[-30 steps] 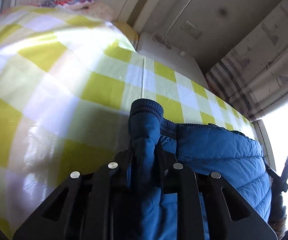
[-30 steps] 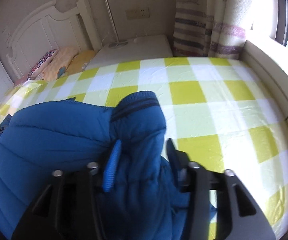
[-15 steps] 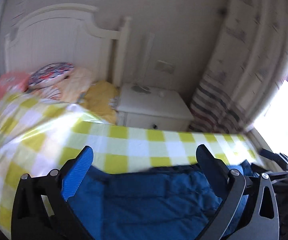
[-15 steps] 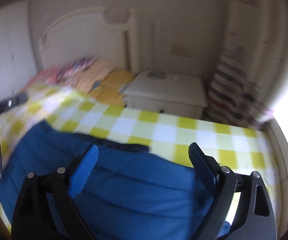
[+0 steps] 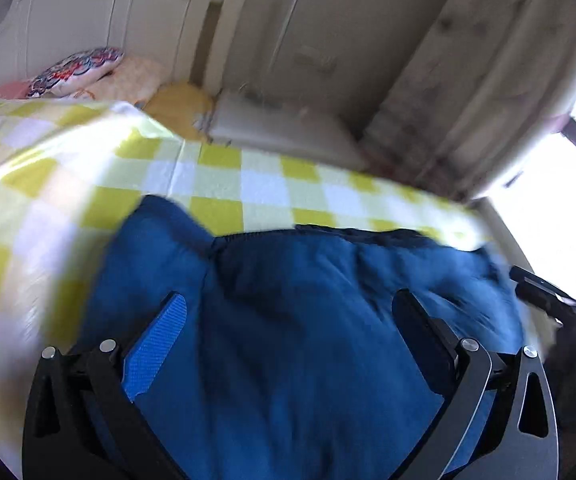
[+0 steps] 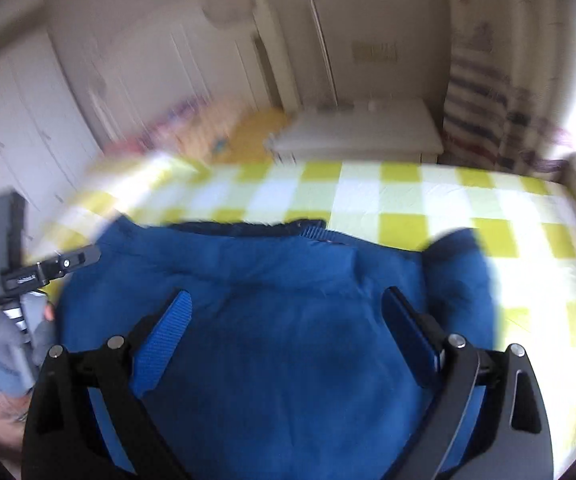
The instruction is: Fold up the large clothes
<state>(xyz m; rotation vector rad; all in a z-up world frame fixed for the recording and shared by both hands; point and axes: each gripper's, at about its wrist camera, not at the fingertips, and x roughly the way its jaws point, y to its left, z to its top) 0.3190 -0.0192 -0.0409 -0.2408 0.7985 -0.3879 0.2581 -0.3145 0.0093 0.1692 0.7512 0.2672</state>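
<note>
No brand, label or lettering can be read in either view (both are smeared by motion blur). The blue jacket (image 5: 307, 312) is a puffy, quilted garment with a darker ribbed band along its far edge; it lies in a broad heap on the yellow-and-white checked bedcover (image 5: 216, 176), a smooth flat cloth with a faint crease, and one rounded sleeve end (image 6: 457, 264) bulges out toward the right in the right wrist view. The left gripper (image 5: 289, 322) has its jaws spread wide above the jacket, one blue ribbed pad and one black finger on either side with nothing pinched between them. The right gripper (image 6: 288, 316) is opening, its pads likewise clear of the padded fabric beneath. Beyond the jacket's far edge the checked cover runs bare to the far edge of the bed, and more bare cover lies to the right of the sleeve. Past the bed stand a white nightstand (image 6: 363, 132), a white panelled headboard (image 5: 100, 20) with patterned pillows (image 5: 76, 72), and a striped curtain (image 6: 483, 116) beside a bright window.
</note>
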